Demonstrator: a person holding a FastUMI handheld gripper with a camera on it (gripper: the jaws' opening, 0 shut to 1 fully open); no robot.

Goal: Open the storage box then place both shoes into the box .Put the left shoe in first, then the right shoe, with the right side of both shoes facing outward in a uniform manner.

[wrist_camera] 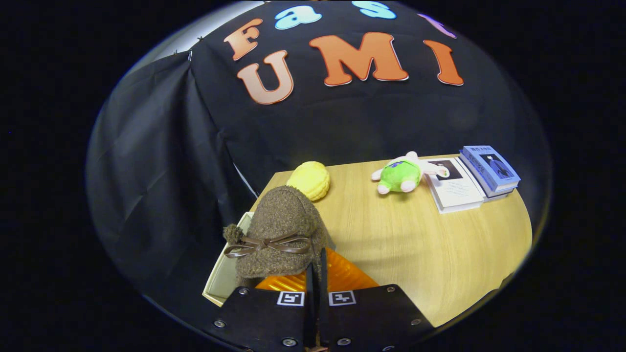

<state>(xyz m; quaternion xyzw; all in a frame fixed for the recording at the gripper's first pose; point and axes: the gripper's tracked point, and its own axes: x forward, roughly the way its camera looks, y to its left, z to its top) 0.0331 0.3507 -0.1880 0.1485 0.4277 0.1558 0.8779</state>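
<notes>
Brown and fuzzy, the shoe (pixel 282 234) hangs just ahead of the gripper (pixel 317 274), with a thin leather bow across its front and a small pompom at one side. The two fingers (pixel 310 283) stand almost together, with a very narrow gap, and they seem to pinch the edge of the shoe at its near side; the exact contact is hidden, so I cannot tell for sure that both press on it. Under the shoe there is the box (pixel 222 278), cream-white, at the near corner of the table (pixel 415 244), and an orange ribbed part (pixel 342 274) of it shows just beside the fingers. The shoe is above the box, partly over its rim.

Beyond the shoe, a yellow knitted ball (pixel 310 180) lies on the wood. Further to the side a green plush toy (pixel 403 173) lies next to some books (pixel 472 178), one blue on top of a white one.
</notes>
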